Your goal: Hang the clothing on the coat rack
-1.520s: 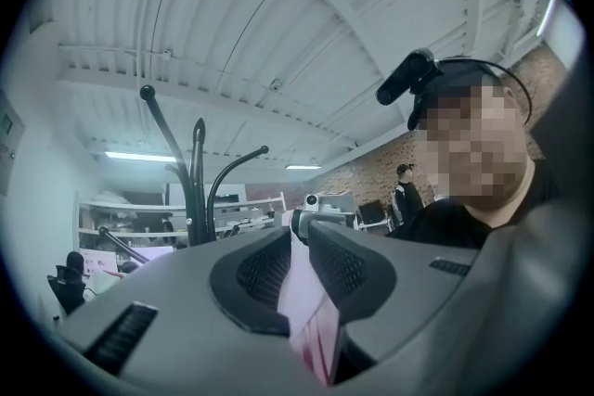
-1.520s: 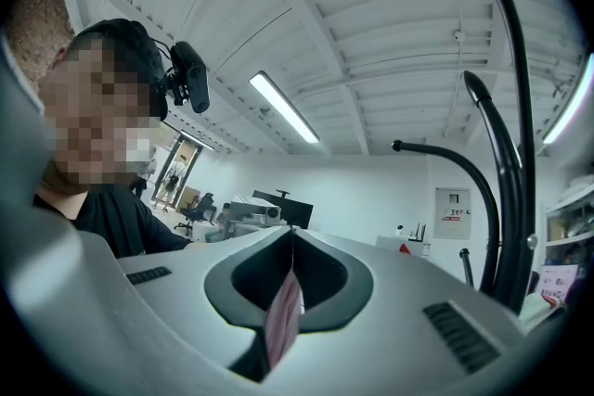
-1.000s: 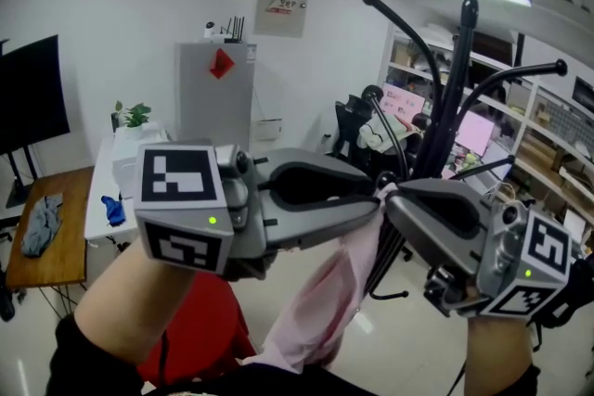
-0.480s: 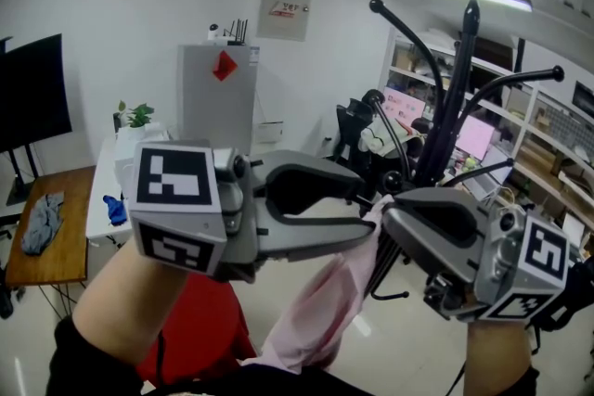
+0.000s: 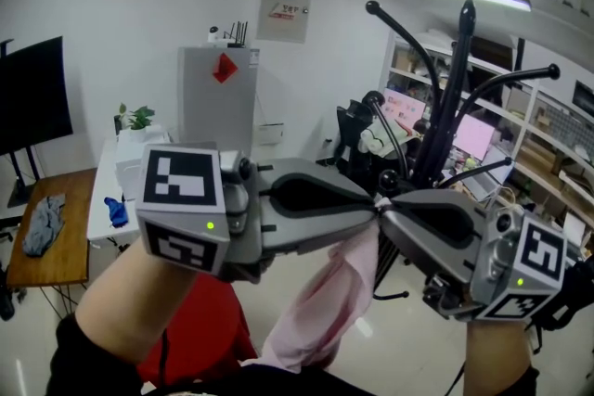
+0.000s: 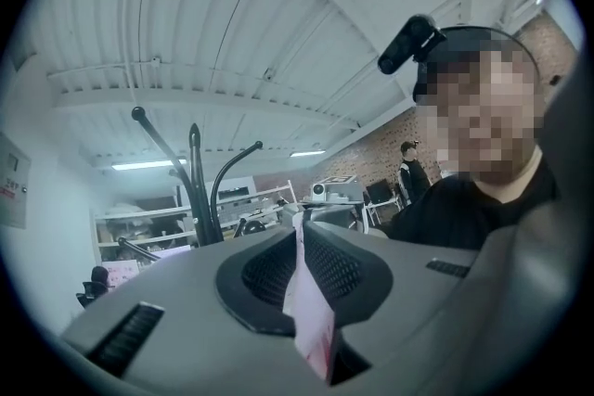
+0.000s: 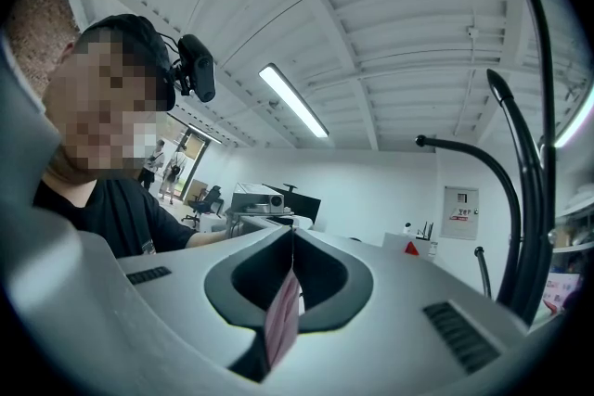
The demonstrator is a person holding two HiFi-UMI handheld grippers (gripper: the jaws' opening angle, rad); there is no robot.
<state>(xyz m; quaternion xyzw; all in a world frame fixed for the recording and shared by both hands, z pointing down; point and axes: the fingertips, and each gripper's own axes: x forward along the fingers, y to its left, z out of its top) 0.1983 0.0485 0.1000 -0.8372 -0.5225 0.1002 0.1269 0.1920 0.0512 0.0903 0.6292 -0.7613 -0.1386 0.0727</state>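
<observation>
A pink garment [image 5: 325, 311] hangs down from both grippers, which meet tip to tip in front of me. My left gripper [image 5: 374, 203] comes in from the left; its jaws are closing and pinch a fold of the pink cloth [image 6: 311, 311]. My right gripper [image 5: 383, 208] is shut on another fold of the cloth [image 7: 283, 320]. The black coat rack [image 5: 455, 88] with its curved arms stands just behind and above the grippers. It also rises at the left of the left gripper view as the coat rack [image 6: 195, 190] and at the right edge of the right gripper view as the coat rack [image 7: 534, 199].
A grey cabinet [image 5: 216, 97] stands against the back wall. A wooden desk [image 5: 51, 236] with a grey rag and a black monitor [image 5: 32, 93] are at the left. Cluttered shelves [image 5: 548, 153] line the right. Something red [image 5: 200, 329] lies low, below my left arm.
The left gripper's jaws stood apart half a second ago and have now come together on the pink cloth. The right gripper has kept its hold and barely moved.
</observation>
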